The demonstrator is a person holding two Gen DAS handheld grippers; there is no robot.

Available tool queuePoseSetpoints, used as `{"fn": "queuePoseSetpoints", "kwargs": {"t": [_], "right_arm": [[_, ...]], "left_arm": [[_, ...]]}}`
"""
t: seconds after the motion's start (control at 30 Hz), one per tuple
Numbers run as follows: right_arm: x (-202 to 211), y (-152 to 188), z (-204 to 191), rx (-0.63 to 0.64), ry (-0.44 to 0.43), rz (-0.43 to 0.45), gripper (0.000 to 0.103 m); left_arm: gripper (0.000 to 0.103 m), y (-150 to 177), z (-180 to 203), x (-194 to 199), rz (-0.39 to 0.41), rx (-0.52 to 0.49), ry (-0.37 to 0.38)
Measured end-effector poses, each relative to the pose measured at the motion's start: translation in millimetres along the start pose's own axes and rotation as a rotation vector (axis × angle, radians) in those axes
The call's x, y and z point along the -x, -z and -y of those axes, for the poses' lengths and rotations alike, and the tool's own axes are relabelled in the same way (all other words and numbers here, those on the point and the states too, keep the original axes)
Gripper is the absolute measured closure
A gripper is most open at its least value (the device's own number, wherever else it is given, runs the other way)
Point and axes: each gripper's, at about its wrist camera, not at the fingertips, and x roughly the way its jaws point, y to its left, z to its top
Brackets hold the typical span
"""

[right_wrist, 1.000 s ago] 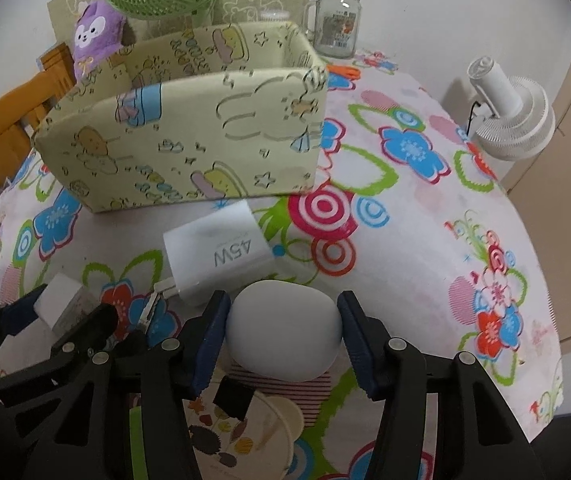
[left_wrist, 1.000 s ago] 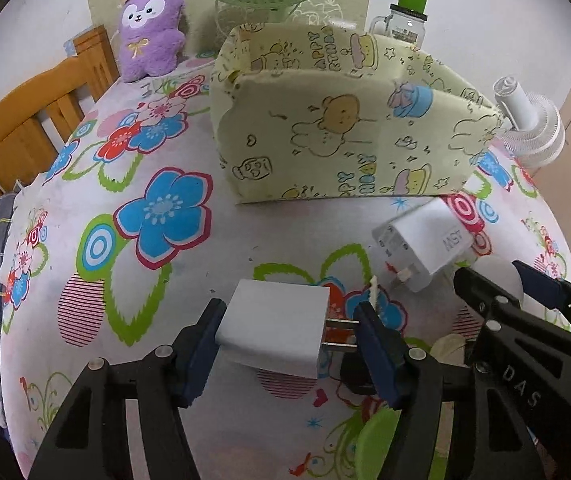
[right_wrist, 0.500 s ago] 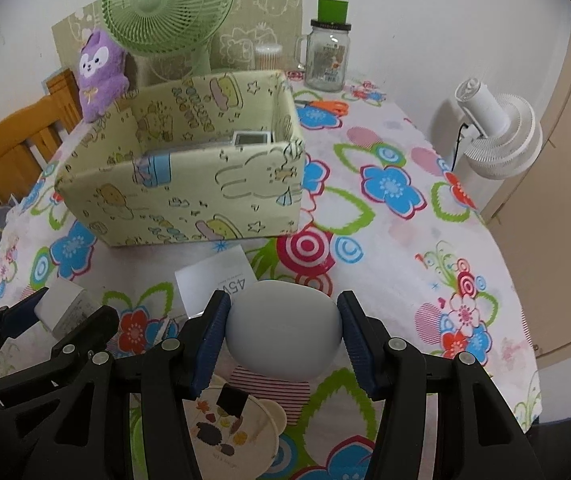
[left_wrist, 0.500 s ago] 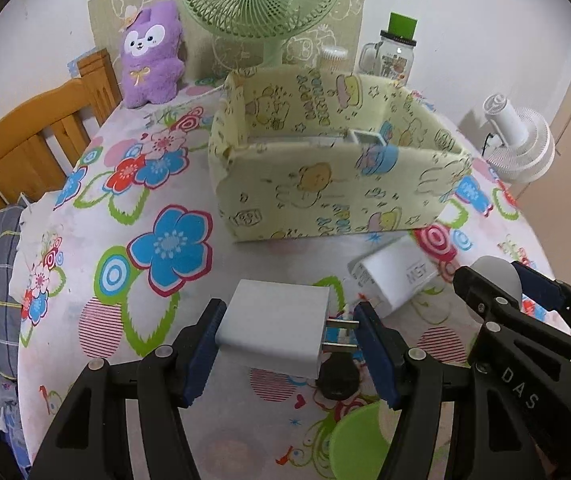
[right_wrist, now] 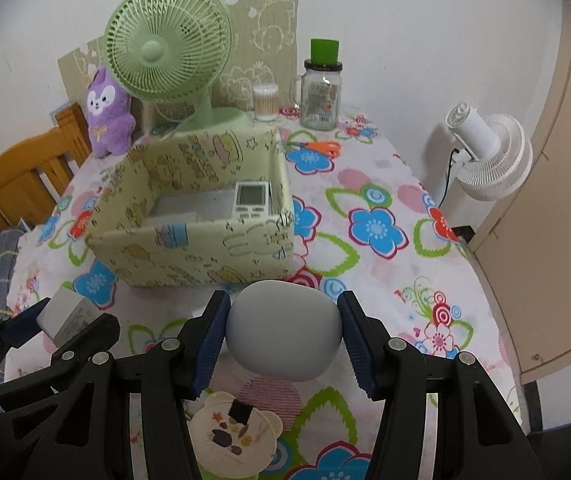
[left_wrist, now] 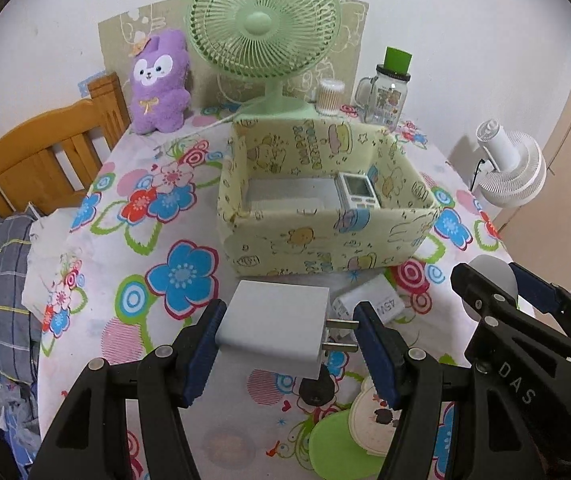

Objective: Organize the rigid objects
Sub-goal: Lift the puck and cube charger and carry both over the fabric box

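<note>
Above the table's near edge: left gripper (left_wrist: 287,334) clamps a white charger (left_wrist: 273,326); right gripper (right_wrist: 283,336) grips a grey case (right_wrist: 284,330). Storage box (left_wrist: 325,240) holds one remote (left_wrist: 357,191); 45W adapter (left_wrist: 369,304) remains out.

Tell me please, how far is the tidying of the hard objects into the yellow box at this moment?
Done: a remote control already lies inside the yellow box. In hand: the left gripper holds a white plug adapter, and the right gripper holds a grey rounded case, both short of the box. Left: a 45W charger on the tablecloth, plus the small items nearest the cameras.
</note>
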Motion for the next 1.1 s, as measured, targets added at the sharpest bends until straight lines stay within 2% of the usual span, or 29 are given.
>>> {"fn": "queuePoseSetpoints", "kwargs": {"t": [0.57,1.1], "right_arm": [[33.2,-35.3,-1.1,0.006,-0.002,0.078,0.044],[43.7,-67.7,1.5,0.026,-0.007,0.115,0.044]], "left_arm": [[0.036,-32.1,4.2,35.7,0.078,0.005,-0.03],[0.036,-58.4,8.2,50.7,0.124,0.009,-0.051]]}}
